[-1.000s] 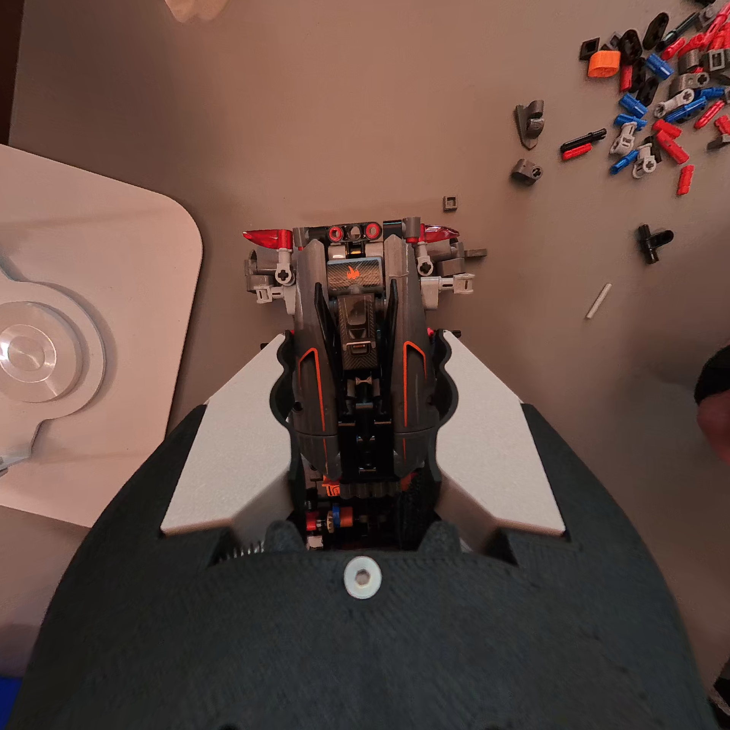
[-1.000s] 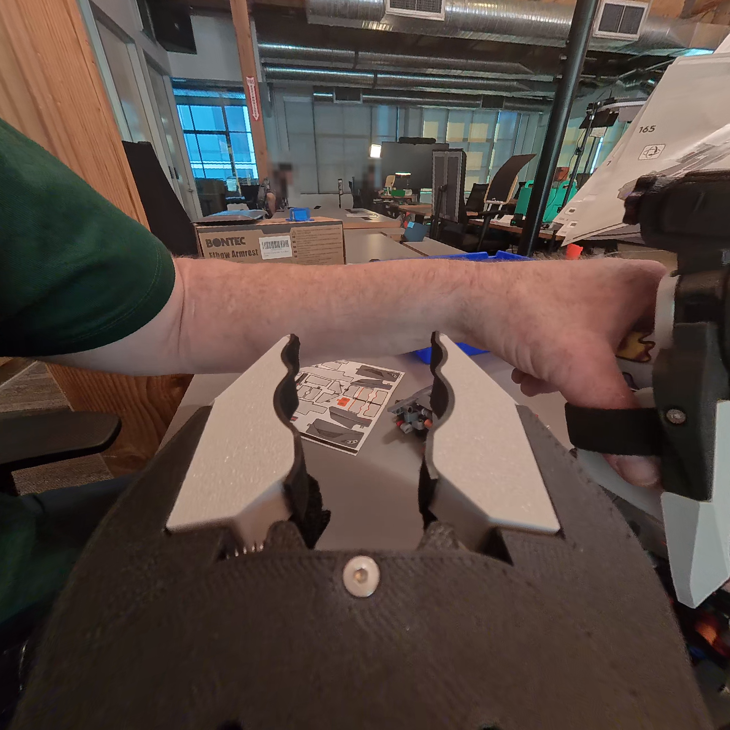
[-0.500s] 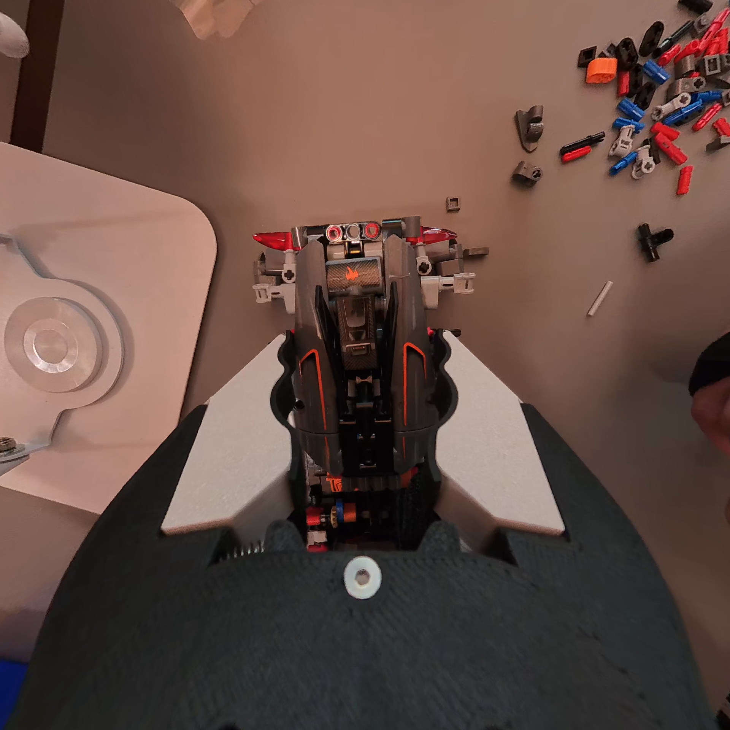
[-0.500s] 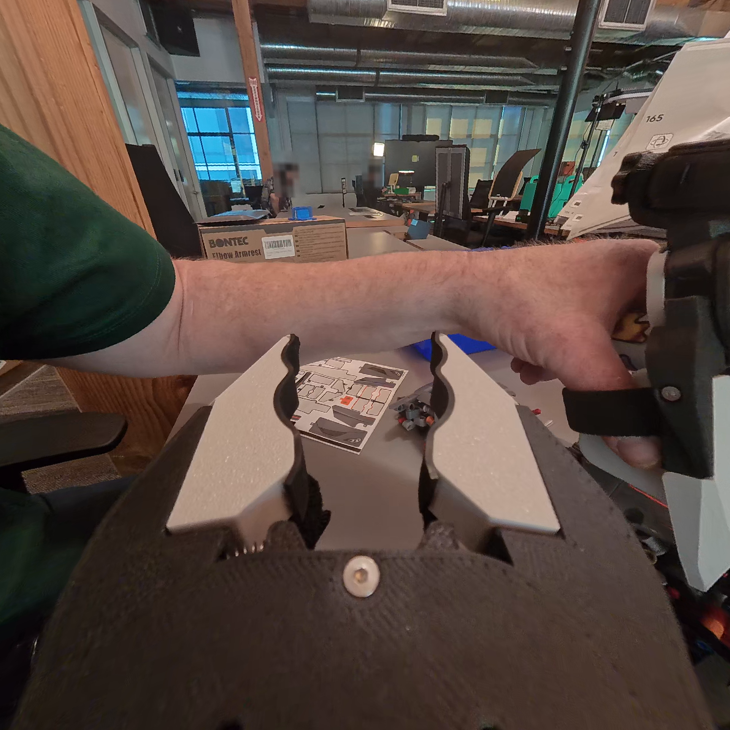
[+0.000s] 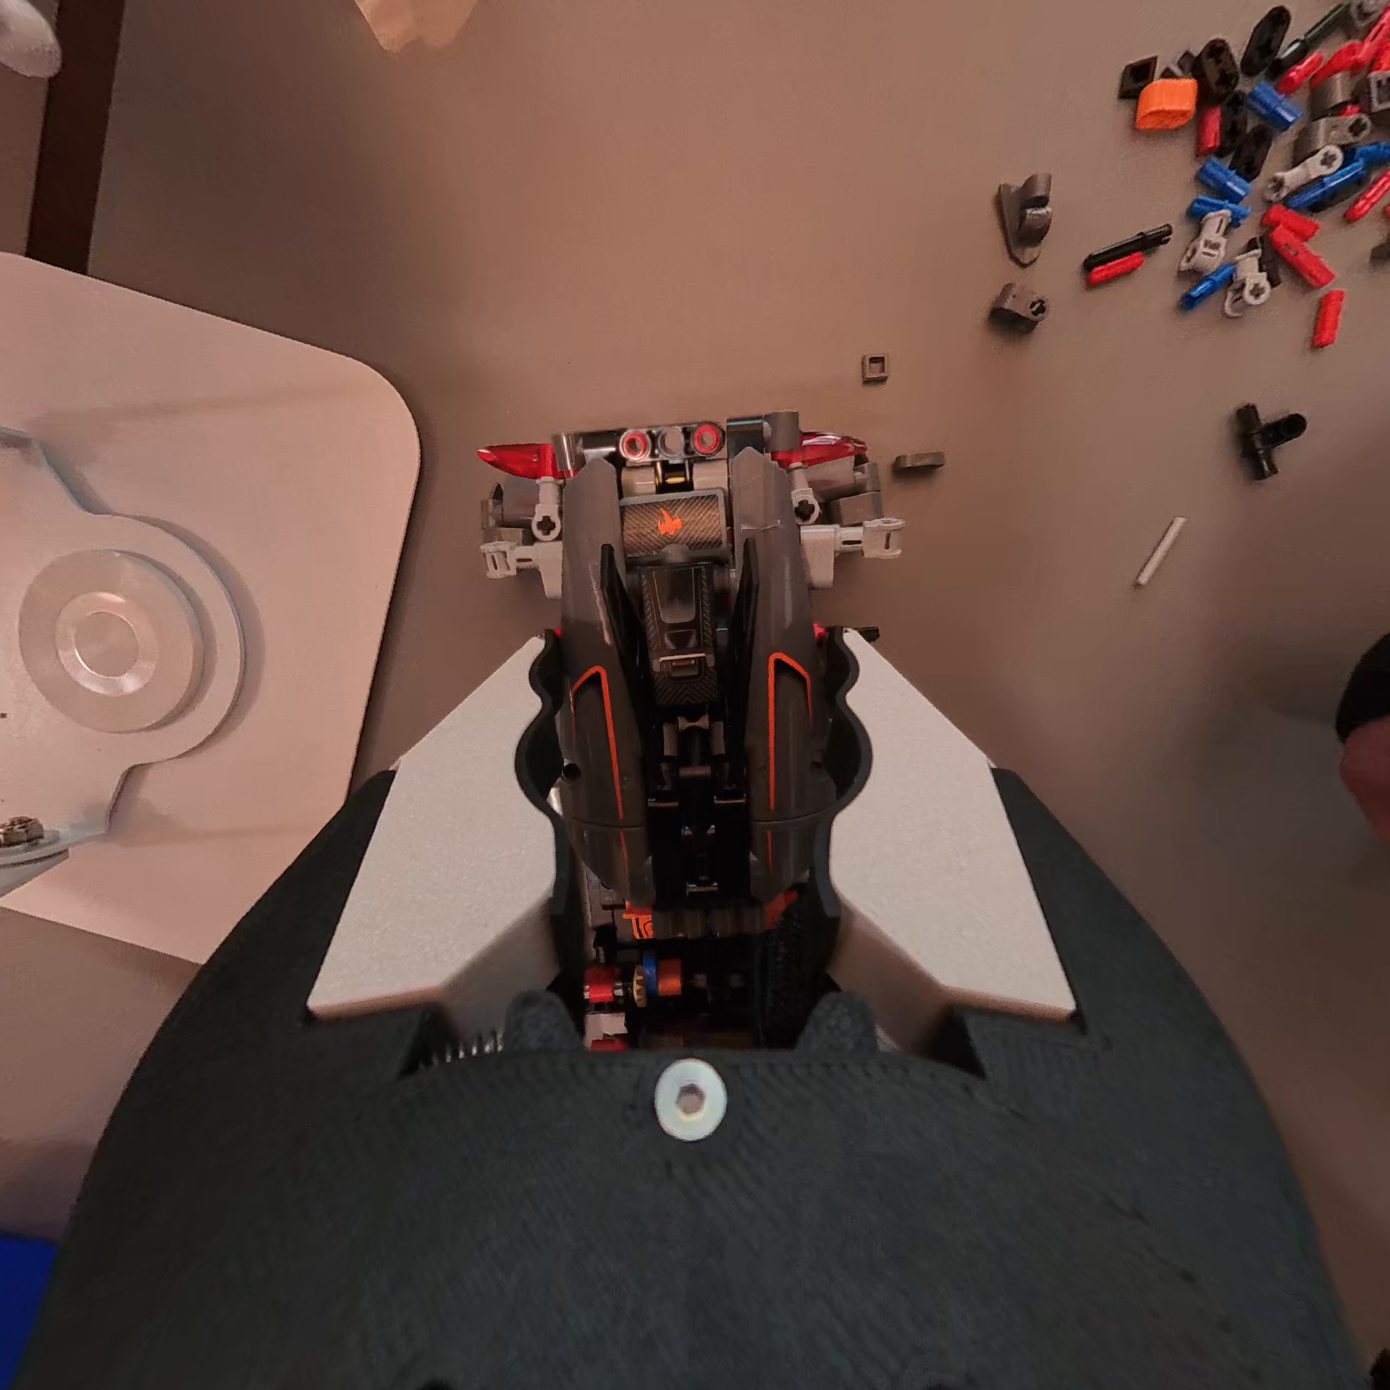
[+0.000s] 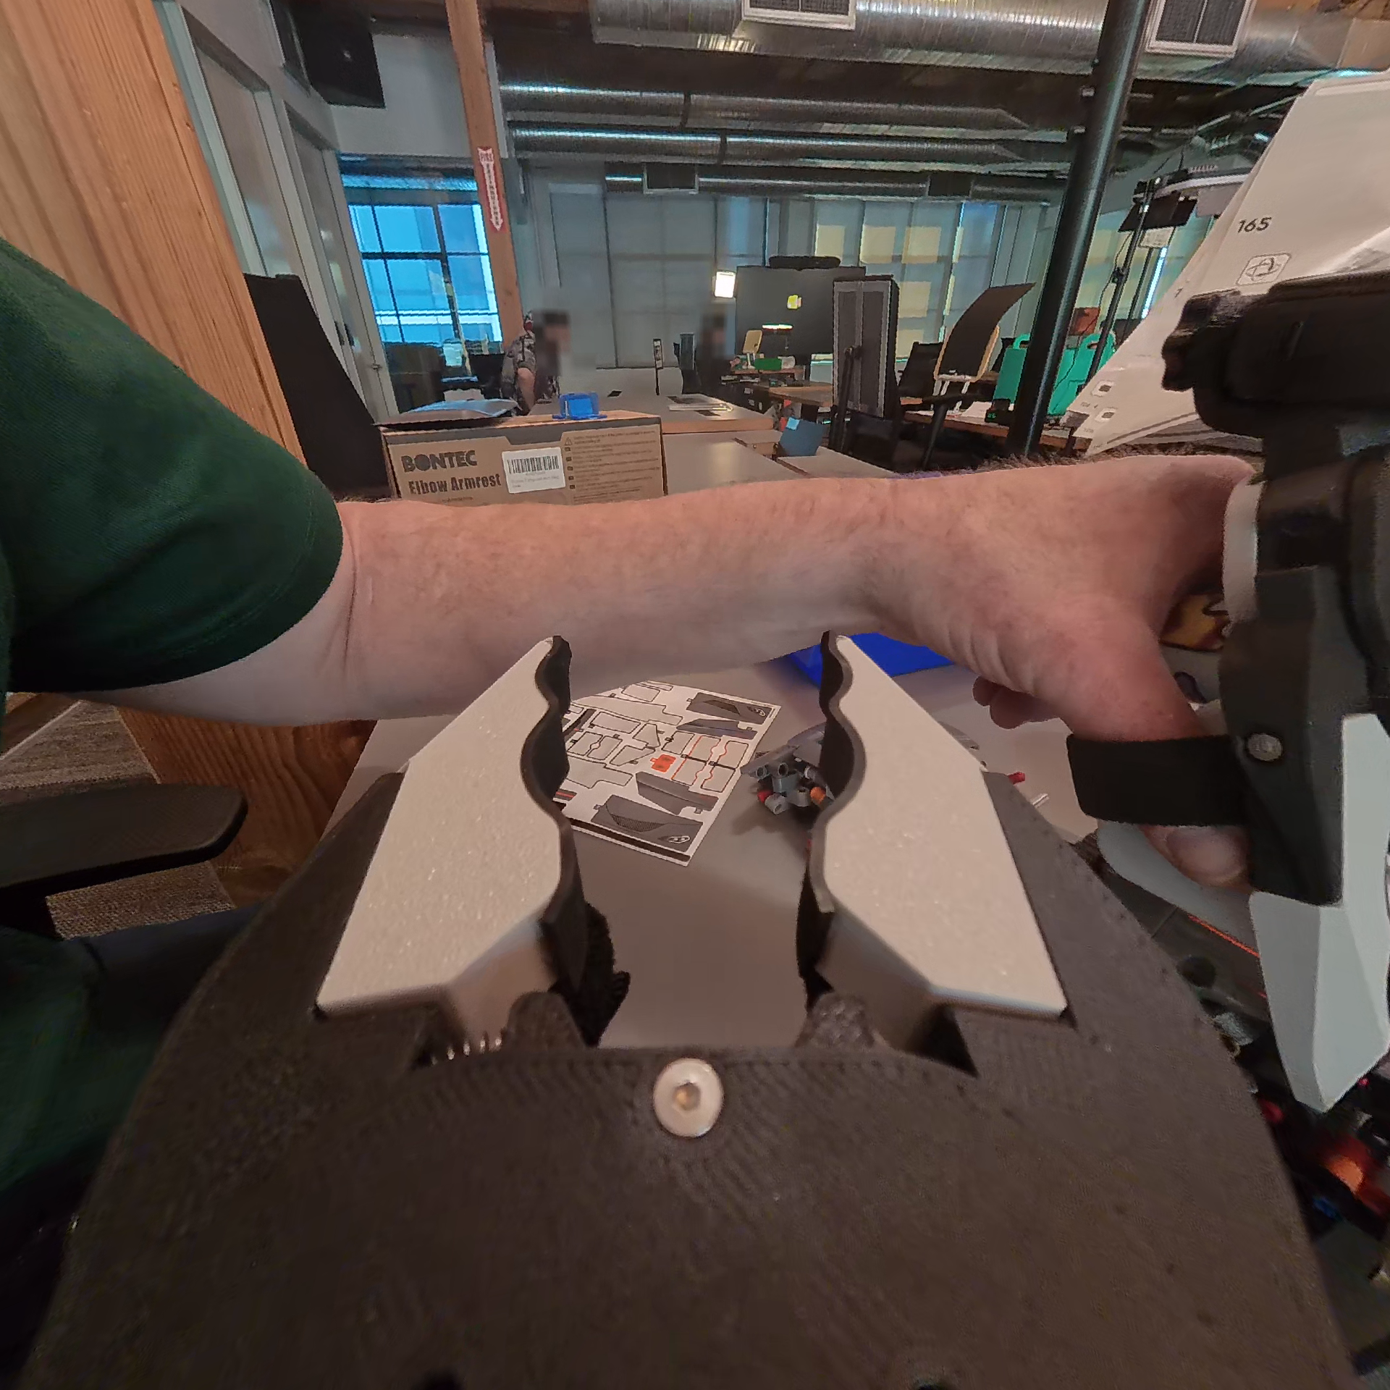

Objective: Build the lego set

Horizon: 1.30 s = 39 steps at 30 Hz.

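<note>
My left gripper [image 5: 690, 669] is shut on the dark grey lego car [image 5: 688, 677], which has orange stripes and red parts at its far end. It holds the car by its sides above the brown table. A pile of loose lego parts [image 5: 1271, 158] in red, blue, black and grey lies at the top right. My right gripper [image 6: 692, 662] is open and empty, held level above the table. Past its fingers lie a sticker sheet [image 6: 662, 760] and a small grey lego sub-assembly [image 6: 786, 775]. The person's forearm [image 6: 677, 579] crosses in front, its hand on the other gripper's handle [image 6: 1309, 677].
A white plate with a round metal disc [image 5: 113, 647] lies left of the car. Single parts lie near it: a small grey square piece [image 5: 874, 368], a black connector [image 5: 1267, 440], a white rod [image 5: 1160, 550]. A cardboard box [image 6: 526, 462] and a booklet page [image 6: 1271, 263] stand beyond. The right gripper is farther from the small grey square piece [image 5: 874, 368], some 25 cm, than the left, some 10 cm.
The left gripper with the car has shifted slightly, so the white plate shows farther right and the loose parts higher. In the right view the forearm and the other gripper sit a little higher.
</note>
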Tool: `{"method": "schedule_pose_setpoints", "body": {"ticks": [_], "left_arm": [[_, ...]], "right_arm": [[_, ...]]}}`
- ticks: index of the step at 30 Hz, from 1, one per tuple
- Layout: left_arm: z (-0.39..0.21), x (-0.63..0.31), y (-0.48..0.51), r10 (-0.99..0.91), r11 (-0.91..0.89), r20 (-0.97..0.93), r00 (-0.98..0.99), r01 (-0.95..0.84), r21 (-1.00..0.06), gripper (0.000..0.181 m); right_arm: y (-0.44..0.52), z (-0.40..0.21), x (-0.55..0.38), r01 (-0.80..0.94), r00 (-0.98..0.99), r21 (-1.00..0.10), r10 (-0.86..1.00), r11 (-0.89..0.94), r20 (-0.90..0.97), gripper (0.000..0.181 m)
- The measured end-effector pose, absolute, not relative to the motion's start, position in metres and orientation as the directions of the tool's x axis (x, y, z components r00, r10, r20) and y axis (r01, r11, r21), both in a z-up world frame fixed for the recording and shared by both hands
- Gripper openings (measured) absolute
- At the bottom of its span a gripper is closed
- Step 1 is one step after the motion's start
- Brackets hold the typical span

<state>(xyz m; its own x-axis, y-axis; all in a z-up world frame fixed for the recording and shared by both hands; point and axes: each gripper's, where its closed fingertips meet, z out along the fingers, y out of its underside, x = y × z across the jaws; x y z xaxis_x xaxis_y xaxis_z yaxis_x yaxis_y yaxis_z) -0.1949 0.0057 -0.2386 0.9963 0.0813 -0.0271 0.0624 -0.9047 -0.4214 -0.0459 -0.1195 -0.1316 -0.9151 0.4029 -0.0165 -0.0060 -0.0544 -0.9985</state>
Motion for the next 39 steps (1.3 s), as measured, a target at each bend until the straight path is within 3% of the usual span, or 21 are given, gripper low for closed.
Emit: {"method": "schedule_pose_setpoints", "body": {"ticks": [18,39], "left_arm": [[-0.256,-0.196,0.006,0.054,-0.952,-0.097,0.994,0.022,-0.306,0.069],[-0.252,-0.201,0.005,0.078,-0.948,-0.134,0.988,0.032,-0.317,0.068]], "right_arm": [[-0.120,-0.132,-0.046,-0.004,-0.916,-0.999,0.401,-0.052,-0.017,0.065],[-0.119,-0.132,-0.046,-0.004,-0.917,-0.999,0.400,-0.055,-0.018,0.065]]}}
